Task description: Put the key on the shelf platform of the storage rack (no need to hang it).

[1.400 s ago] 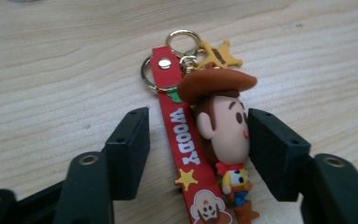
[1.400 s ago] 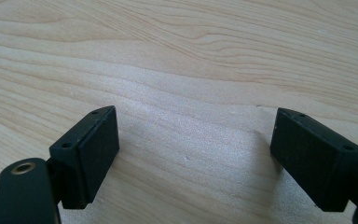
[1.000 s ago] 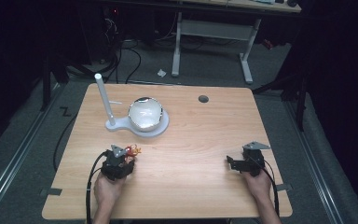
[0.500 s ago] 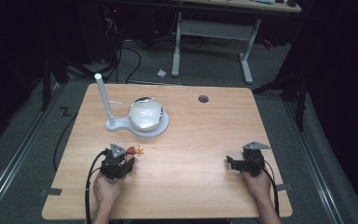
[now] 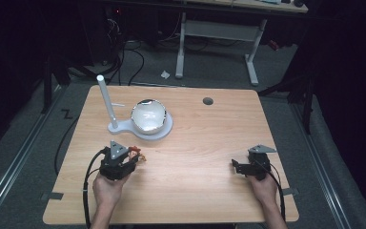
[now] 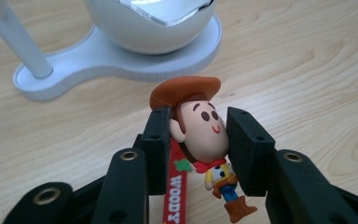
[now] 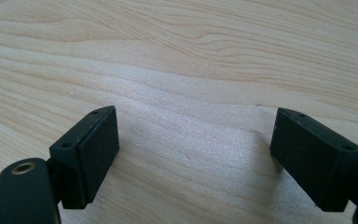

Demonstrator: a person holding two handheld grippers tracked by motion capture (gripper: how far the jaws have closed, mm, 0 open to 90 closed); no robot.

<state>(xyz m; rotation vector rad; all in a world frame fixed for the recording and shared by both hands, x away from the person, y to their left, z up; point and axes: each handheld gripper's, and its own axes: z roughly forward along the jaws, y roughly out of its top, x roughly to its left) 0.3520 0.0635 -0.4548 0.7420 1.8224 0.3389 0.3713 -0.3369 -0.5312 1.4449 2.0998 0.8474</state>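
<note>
- At the table's near edge, about 7 o'clock from its middle, the person's left hand [image 5: 106, 191] holds the left gripper [image 5: 134, 155], its jaws clamped on the head of a cowboy figure [image 6: 204, 133]
- The figure, with brown hat, red neckerchief and a red strap [image 6: 173, 191], hangs between the pads above the wood; in the high view it shows as a small orange-red spot [image 5: 136, 152] at the gripper's tip
- At about 4 o'clock the right hand [image 5: 263, 187] holds the right gripper [image 5: 234, 167], jaws wide apart over bare boards with nothing between them
- The table [image 5: 205, 143] is pale wood with a clear grain, well lit against a dark room
- Past the figure, at about 11 o'clock, stands a white base [image 5: 164, 131] bearing a white bowl-shaped dome [image 5: 148, 114] and, at its left end, an upright white post [image 5: 106, 100]
- Near the far edge, at 1 o'clock, sits a round grey cable hole [image 5: 208, 101]
- Beyond the table lie grey floor, black cables [image 5: 124, 52] and the white legs of another desk [image 5: 217, 33]
</note>
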